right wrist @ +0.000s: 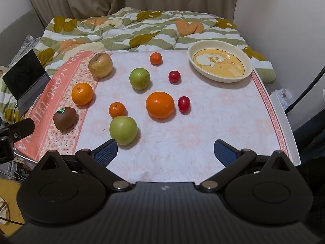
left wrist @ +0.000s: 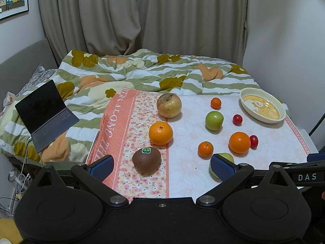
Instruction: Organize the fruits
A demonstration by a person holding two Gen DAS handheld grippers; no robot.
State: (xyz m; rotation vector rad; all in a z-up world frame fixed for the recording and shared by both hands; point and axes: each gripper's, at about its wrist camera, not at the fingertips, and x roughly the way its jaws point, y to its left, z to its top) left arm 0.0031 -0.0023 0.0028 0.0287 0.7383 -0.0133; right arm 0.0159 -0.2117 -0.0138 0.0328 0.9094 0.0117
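Note:
Fruits lie loose on a cloth-covered table (right wrist: 203,134). A kiwi (left wrist: 146,161) (right wrist: 65,118), an orange (left wrist: 160,133) (right wrist: 82,93) and a brownish apple (left wrist: 169,105) (right wrist: 100,65) line the left strip. Two green apples (right wrist: 123,130) (right wrist: 140,78), another orange (right wrist: 160,105), two mandarins (right wrist: 117,109) (right wrist: 156,58) and two red plums (right wrist: 184,104) (right wrist: 174,76) lie mid-table. A cream bowl (right wrist: 220,76) (left wrist: 262,118) stands empty at far right. My left gripper (left wrist: 162,167) is open behind the kiwi. My right gripper (right wrist: 165,152) is open, empty, near the front edge.
An open laptop (left wrist: 45,113) rests on the quilted bed (left wrist: 142,69) left of the table. Curtains and walls stand behind. The table's white right edge (right wrist: 284,122) runs close to a dark cable.

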